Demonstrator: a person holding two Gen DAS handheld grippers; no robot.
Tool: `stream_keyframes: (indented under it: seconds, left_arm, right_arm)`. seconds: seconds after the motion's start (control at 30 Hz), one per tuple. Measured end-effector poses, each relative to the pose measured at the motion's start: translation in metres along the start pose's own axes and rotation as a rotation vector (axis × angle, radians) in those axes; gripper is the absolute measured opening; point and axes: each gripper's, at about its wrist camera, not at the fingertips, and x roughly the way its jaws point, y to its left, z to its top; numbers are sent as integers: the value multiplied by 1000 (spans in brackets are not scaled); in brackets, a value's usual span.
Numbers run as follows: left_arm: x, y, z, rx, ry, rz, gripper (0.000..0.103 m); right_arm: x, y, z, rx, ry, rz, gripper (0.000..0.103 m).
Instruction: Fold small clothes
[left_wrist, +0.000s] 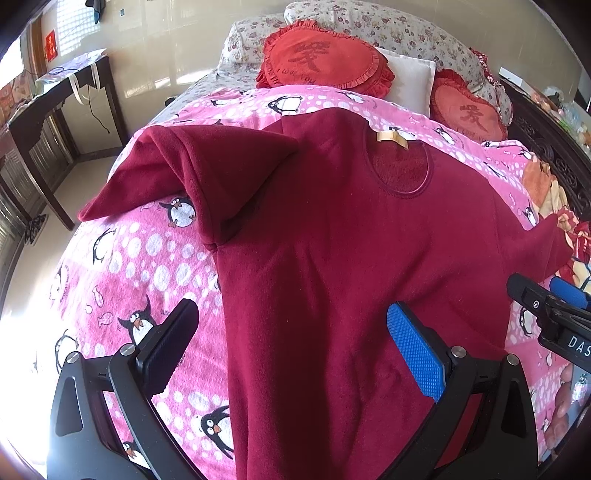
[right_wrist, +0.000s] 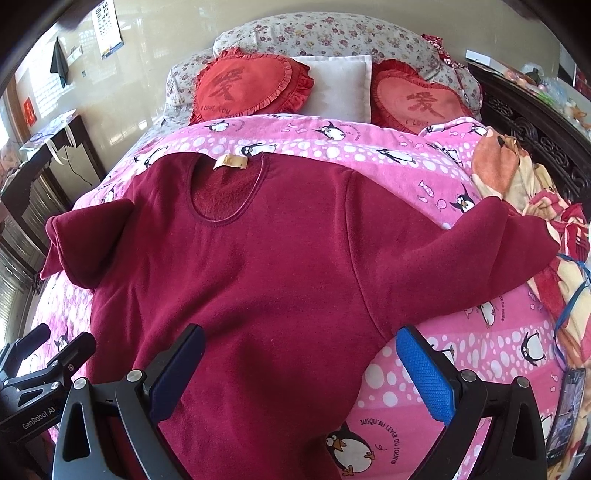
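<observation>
A bed covered by a pink fleece blanket printed with penguins (right_wrist: 424, 369) fills a sunlit bedroom, two red heart-shaped frilled cushions (right_wrist: 251, 86) and a small white pillow (right_wrist: 340, 86) propped against floral bedding at its head, a dark wooden side table (left_wrist: 55, 122) by the wall. Spread flat, front up, on the blanket lies a dark red long-sleeved fleece top (left_wrist: 332, 240), neckline and tan label (left_wrist: 393, 139) toward the pillows; one sleeve is doubled back over the shoulder, the other stretches out toward the crumpled patterned blanket (right_wrist: 546, 221) at the bed's edge. The left gripper (left_wrist: 291, 339) hovers low over the top's lower body, fingers spread wide and straddling the garment's side edge, one over the blanket, the blue-padded one over red fabric. The right gripper (right_wrist: 301, 363) mirrors it at the opposite edge, fingers likewise wide apart, holding nothing.
</observation>
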Motion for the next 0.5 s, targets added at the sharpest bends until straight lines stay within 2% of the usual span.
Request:
stream_keyframes:
  seconds: [0.5]
  left_arm:
    - [-3,3,4,-24,0,-8,103]
  right_arm:
    - [3,4,2,-8,8,5,103]
